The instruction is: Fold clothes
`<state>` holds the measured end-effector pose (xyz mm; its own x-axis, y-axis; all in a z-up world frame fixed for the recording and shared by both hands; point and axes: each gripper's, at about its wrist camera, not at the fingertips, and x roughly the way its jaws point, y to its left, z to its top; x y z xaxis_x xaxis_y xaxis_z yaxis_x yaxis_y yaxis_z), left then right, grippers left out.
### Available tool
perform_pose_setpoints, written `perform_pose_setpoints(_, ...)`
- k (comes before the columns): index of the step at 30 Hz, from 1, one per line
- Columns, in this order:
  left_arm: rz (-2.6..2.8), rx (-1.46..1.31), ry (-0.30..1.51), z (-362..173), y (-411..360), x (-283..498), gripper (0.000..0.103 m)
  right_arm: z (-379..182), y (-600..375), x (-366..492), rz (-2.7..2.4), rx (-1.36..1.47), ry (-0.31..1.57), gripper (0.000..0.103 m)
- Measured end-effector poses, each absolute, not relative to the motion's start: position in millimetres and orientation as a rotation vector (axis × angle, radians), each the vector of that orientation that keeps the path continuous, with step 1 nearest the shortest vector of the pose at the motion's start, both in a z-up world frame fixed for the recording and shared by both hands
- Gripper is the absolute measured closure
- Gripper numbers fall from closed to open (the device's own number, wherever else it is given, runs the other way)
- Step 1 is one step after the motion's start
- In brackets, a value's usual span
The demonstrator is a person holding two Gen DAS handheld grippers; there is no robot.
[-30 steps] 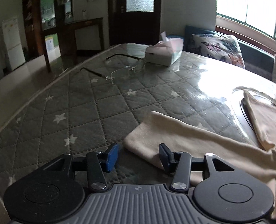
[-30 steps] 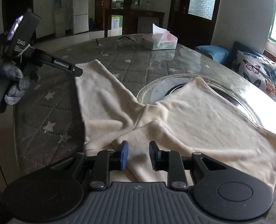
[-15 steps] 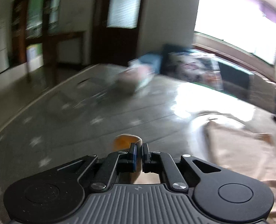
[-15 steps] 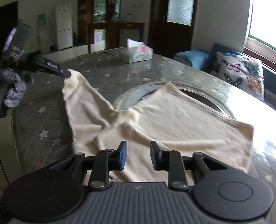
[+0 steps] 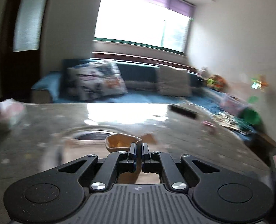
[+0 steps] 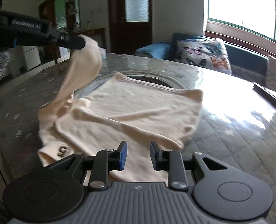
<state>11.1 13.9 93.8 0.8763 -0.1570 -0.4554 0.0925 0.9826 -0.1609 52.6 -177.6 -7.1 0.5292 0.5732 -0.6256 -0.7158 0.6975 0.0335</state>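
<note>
A cream garment [image 6: 134,110] lies spread on the round table. My left gripper [image 5: 139,150] is shut on the garment's sleeve [image 5: 119,142], whose cuff bulges out in front of the jaws. In the right wrist view the left gripper [image 6: 82,42] holds the sleeve [image 6: 82,69] high above the table's left side, and it hangs down to the body of the garment. My right gripper [image 6: 137,153] is open and empty, just above the garment's near edge.
The table [image 6: 231,130] has a grey star-quilted cover under glass and a round centre ring [image 6: 153,80]. A tissue box [image 5: 10,112] stands at the left. A dark flat object [image 6: 268,95] lies at the table's right. A sofa with cushions [image 6: 203,56] is behind.
My left gripper closed on the sleeve end, lifted it off the table and swung it to the right. My right gripper stayed open over the garment's near edge.
</note>
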Motion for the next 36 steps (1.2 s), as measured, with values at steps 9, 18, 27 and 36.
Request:
perform_pose_setpoints(9, -0.276, -0.024, 0.545, 75.7, -21.7, 9.1, 0.084, -16.0, -207.4, 58.9, 0.714, -0.175, 0.681, 0.077)
perform_pose_setpoints(18, -0.067, 0.025, 0.633, 45.1, 45.9, 2.4, 0.079, -9.9, -213.4, 61.3, 0.715, -0.117, 0.684, 0.077)
perform_pose_setpoints(27, -0.005, 0.067, 0.729, 0.9, 69.6, 5.0, 0.080, -12.0, -190.0, 67.7, 0.725, -0.143, 0.679, 0.078)
perform_pose_setpoints(36, -0.014, 0.055, 0.745, -11.5, 83.1, 13.8, 0.077, -19.2, -174.4, 74.2, 0.740, -0.187, 0.704, 0.079)
